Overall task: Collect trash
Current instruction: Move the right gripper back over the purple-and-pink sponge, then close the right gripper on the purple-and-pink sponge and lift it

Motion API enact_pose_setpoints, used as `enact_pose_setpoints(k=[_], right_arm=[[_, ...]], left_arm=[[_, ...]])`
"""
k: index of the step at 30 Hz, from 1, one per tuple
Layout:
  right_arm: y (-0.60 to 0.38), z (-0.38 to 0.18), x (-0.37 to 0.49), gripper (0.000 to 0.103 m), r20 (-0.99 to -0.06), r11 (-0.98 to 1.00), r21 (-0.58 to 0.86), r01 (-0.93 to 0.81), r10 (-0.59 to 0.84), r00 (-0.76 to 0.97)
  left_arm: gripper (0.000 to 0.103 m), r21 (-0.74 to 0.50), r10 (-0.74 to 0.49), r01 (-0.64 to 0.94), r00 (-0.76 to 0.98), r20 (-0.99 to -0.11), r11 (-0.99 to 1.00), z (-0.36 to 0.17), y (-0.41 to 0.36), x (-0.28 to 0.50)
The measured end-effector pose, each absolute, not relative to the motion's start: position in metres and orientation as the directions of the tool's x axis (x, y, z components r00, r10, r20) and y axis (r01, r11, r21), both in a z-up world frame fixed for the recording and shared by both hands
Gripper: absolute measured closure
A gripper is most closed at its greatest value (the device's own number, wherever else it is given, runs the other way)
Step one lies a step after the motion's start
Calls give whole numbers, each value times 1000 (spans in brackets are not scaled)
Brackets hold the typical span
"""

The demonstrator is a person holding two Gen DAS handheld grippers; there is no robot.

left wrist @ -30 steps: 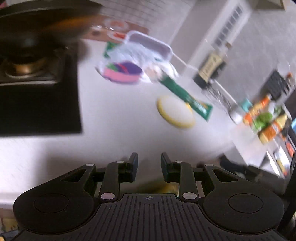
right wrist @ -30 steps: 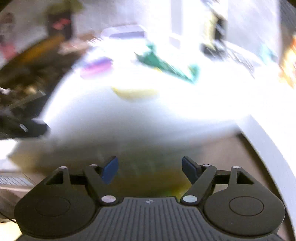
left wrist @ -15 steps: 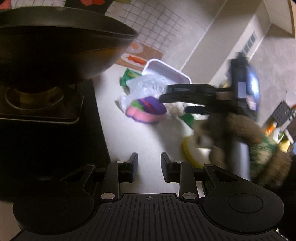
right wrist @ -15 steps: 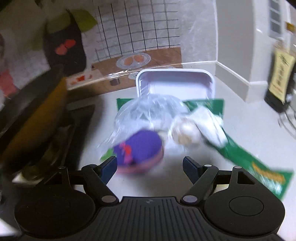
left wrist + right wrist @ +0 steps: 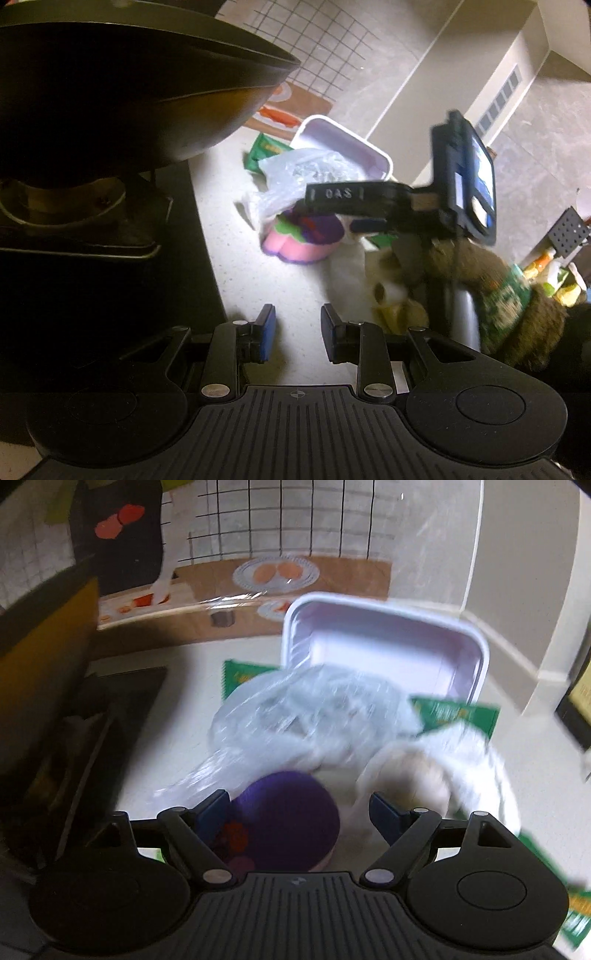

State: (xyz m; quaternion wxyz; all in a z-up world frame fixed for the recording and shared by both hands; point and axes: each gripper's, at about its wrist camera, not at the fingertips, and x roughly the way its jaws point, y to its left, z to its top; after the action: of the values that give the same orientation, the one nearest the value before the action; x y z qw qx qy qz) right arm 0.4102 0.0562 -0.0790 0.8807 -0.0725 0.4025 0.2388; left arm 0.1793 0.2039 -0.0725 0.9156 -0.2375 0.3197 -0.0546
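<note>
Right gripper [image 5: 297,806], jaws just widening, straddles the round purple-and-pink wrapper [image 5: 284,819] ungripped; left gripper [image 5: 294,334] at six o'clock, jaws parted, empty.

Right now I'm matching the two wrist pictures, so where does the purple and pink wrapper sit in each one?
Left wrist: purple and pink wrapper lies mid-frame on the counter, under the right gripper's fingers.
Right wrist: it sits low in the centre, between the open jaws.
Shared landmark: the white tray, behind the clear plastic bag.

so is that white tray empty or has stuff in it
Empty as far as shows: the tray has a bare inside; the plastic bag hides its near edge.
</note>
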Motion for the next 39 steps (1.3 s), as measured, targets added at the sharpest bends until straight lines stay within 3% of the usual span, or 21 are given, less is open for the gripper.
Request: enact_pose_setpoints(k=[2,7,9,21,27,30,35,36,39], right_arm=[[48,-78,400,21,-753,867,95,-488,384,535],[34,-68,367,62,-773,817,119,-564,432,464],[28,-66,354,64,-783,806,104,-583,428,452],[-22,-68,308,64,-790,825,91,-558,401,464],[-52,-43,303,60,-720,858,139,-495,431,544],[-73,-36,297,54,-686,888,121,-444,398,609],[-109,-41,295,54,-683,930,132,-342,336,649],[-114,-43,297,53,-688,933,148,-327,335,643],[-109,-40,305,35,-682,929,179,-325,355,639]], left_arm=[[73,-466,-256,-43,789,-558,883,-71,203,181],[73,-473,-275,-19,794,-542,881,-69,200,180],[73,-477,-286,-7,793,-537,879,-67,197,180],[73,-463,-285,-19,766,-577,886,-67,184,181],[73,-431,-283,-1,753,-594,902,-63,176,186],[73,-419,-305,34,740,-599,907,-61,168,191],[73,-393,-313,69,735,-602,917,-55,157,203],[73,-392,-303,57,739,-602,918,-54,158,206],[73,-389,-259,0,746,-614,921,-55,164,211]])
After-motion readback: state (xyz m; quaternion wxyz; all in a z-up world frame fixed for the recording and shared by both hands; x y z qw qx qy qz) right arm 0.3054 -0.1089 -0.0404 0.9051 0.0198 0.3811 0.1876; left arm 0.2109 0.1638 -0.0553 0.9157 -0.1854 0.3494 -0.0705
